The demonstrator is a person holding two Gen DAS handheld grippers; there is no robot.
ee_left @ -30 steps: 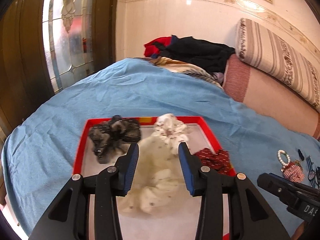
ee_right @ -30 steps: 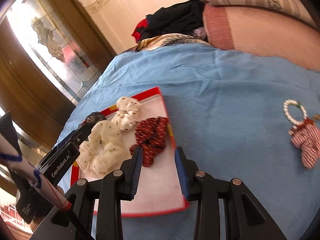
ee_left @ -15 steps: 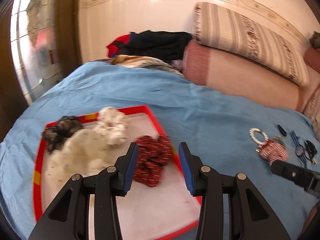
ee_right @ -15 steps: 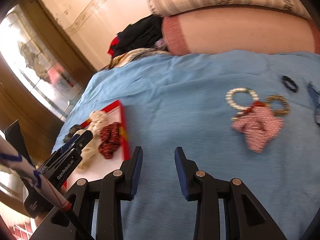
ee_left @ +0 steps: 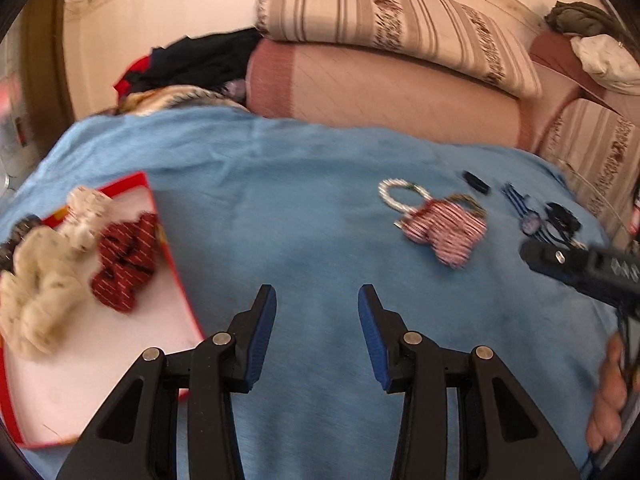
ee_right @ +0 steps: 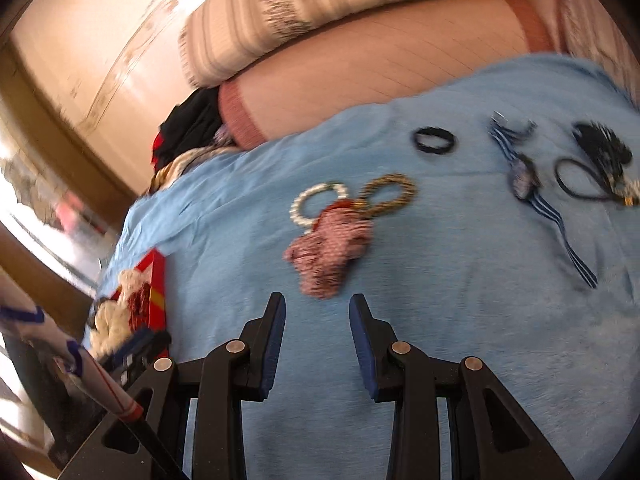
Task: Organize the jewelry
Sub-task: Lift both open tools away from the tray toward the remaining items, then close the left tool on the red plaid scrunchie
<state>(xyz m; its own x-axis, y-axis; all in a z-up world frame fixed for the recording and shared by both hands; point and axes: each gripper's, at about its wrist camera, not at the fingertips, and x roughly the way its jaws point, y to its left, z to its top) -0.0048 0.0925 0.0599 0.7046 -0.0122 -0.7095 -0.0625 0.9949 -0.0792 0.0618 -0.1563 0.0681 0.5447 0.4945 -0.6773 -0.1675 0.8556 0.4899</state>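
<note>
A red-rimmed white tray (ee_left: 181, 280) lies on the blue bedspread at the left, holding a dark red scrunchie (ee_left: 124, 256), cream scrunchies (ee_left: 38, 292) and a dark one at the edge. My left gripper (ee_left: 317, 300) is open and empty over bare bedspread to the right of the tray. My right gripper (ee_right: 317, 306) is open and empty, just short of a red-and-white striped scrunchie (ee_right: 328, 248). A white bead bracelet (ee_right: 318, 202) and a gold bracelet (ee_right: 386, 194) touch that scrunchie. It also shows in the left wrist view (ee_left: 446, 228).
To the right lie a black hair tie (ee_right: 434, 140), a blue striped watch (ee_right: 536, 188) and black cords (ee_right: 596, 164). Bolster and striped pillow (ee_left: 384, 16) bound the far side. A clothes pile (ee_left: 192, 64) sits at the back left.
Both grippers have swung right, away from the tray and toward the loose items on the bedspread. The right gripper has come close to the striped scrunchie. Both stayed open.
</note>
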